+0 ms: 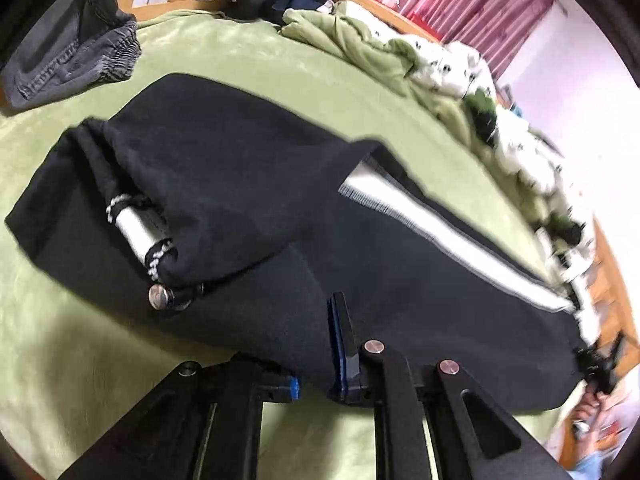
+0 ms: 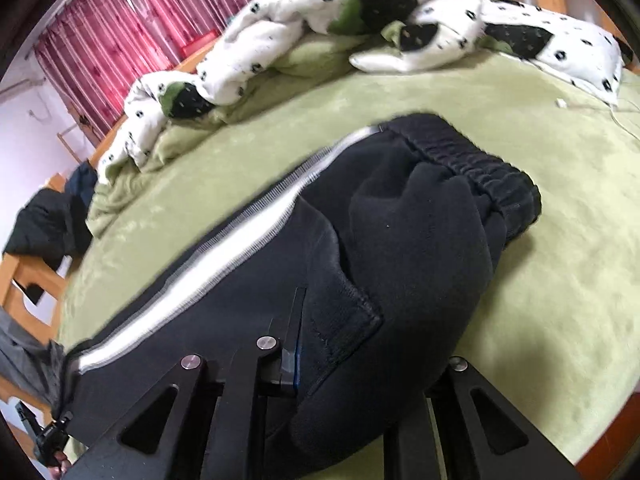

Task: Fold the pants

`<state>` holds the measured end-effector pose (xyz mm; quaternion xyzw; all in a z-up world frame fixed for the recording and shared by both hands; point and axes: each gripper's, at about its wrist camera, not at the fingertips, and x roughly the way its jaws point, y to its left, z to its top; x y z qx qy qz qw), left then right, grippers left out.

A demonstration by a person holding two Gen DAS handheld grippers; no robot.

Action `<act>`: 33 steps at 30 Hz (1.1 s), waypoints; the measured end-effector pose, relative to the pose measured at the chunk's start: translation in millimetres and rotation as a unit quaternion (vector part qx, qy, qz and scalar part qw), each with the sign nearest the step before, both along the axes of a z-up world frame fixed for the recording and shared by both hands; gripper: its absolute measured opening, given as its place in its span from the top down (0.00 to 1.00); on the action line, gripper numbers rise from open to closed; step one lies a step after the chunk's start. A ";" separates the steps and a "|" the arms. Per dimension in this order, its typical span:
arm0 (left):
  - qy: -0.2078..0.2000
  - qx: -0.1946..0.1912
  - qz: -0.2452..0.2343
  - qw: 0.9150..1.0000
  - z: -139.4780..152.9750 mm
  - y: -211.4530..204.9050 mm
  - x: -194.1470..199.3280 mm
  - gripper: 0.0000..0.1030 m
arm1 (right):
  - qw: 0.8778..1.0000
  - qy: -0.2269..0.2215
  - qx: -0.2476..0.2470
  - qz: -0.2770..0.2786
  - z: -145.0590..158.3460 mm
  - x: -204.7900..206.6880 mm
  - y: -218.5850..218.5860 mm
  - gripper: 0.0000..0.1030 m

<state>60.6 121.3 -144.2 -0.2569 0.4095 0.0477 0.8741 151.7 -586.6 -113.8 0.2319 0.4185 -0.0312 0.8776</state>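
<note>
Black pants (image 1: 248, 184) with a white side stripe (image 1: 448, 236) lie on the green bedspread (image 1: 280, 64). A drawstring with a silver cord tip (image 1: 138, 234) lies on the cloth at the left. My left gripper (image 1: 316, 344) is shut on the pants' near edge; its right finger (image 1: 340, 332) shows, the other is under cloth. In the right wrist view the pants (image 2: 400, 232) are bunched, with the elastic waistband (image 2: 472, 172) at the far end. My right gripper (image 2: 360, 344) is shut on a fold of the pants; only the left finger (image 2: 294, 332) shows.
Grey shorts (image 1: 72, 60) lie at the bed's far left. A crumpled white and green spotted blanket (image 2: 320, 20) lines the far side. Dark clothes (image 2: 44, 220) sit on the wooden bed frame. Red curtains (image 2: 120, 32) hang behind. A white cable (image 2: 592, 108) lies at the right.
</note>
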 end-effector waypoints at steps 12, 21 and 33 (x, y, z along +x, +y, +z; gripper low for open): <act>0.023 0.059 0.033 0.997 18.8 10.9 -63.3 0.32 | 0.998 -0.041 -0.030 -0.045 8.7 -39.6 -37.4 0.25; -0.001 0.108 0.033 0.994 41.5 -20.3 -60.4 0.32 | 0.992 -0.029 0.030 -0.119 -7.2 32.3 -76.5 0.55; -0.030 0.190 0.058 0.980 57.9 -18.5 -49.9 0.31 | 0.993 0.011 -0.041 -0.112 -6.4 -4.9 -80.1 0.39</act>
